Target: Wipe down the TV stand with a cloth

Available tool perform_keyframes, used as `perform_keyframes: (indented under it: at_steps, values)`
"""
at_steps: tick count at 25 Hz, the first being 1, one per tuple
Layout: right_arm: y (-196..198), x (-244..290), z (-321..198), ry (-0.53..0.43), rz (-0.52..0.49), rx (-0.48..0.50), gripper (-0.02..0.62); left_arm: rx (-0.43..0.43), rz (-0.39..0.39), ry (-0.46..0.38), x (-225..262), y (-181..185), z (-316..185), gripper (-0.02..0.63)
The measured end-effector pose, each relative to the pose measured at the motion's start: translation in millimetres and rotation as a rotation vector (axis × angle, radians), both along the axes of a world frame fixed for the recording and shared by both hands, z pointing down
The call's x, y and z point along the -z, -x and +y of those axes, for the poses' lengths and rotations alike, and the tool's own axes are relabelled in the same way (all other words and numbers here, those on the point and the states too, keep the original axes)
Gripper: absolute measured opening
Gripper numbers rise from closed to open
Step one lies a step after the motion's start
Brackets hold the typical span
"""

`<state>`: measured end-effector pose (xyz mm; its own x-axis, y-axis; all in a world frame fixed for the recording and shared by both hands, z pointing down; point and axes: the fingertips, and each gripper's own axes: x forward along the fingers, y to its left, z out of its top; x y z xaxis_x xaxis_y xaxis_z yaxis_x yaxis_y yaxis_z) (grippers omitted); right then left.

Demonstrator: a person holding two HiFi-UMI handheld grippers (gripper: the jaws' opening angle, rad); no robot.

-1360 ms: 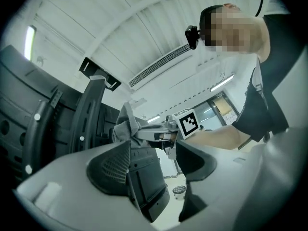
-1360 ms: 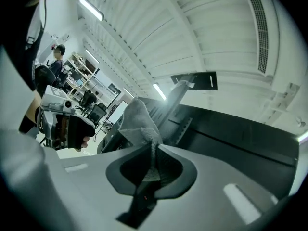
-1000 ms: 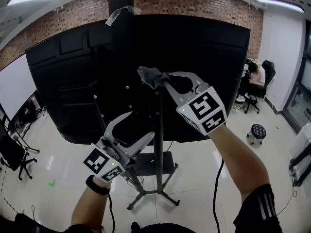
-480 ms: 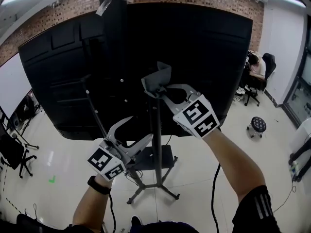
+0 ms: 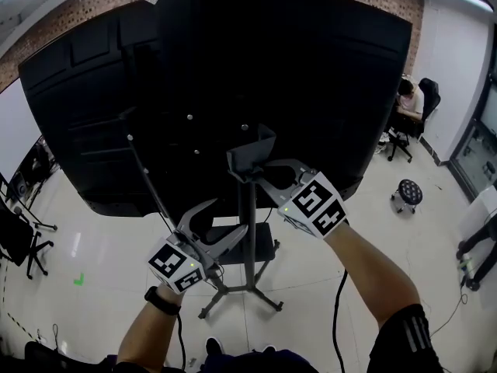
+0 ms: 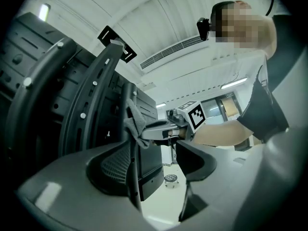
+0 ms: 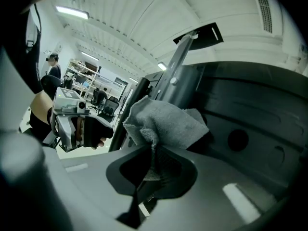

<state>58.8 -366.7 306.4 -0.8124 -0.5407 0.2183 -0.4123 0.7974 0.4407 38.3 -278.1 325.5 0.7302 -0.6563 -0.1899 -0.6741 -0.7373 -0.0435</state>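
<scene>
Lower now, my right gripper (image 5: pixel 260 169) clamps the cloth (image 5: pixel 252 148) against the pole (image 5: pixel 249 239); my left gripper (image 5: pixel 224 220) hangs beside it, jaws apart.

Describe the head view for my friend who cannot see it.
Seen from above, the right gripper pinches a grey cloth against the TV stand's upright pole, at the back of a large black TV. The left gripper, lower down, is open at the same pole.
</scene>
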Motion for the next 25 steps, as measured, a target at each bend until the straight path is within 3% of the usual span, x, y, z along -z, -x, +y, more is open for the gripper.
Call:
perform_keyframes:
  at_steps: [25]
  values:
    - [16, -213, 14, 0.289, 0.102, -0.019, 0.025, 0.013, -0.048, 0.341, -204, 22, -16, 0.319]
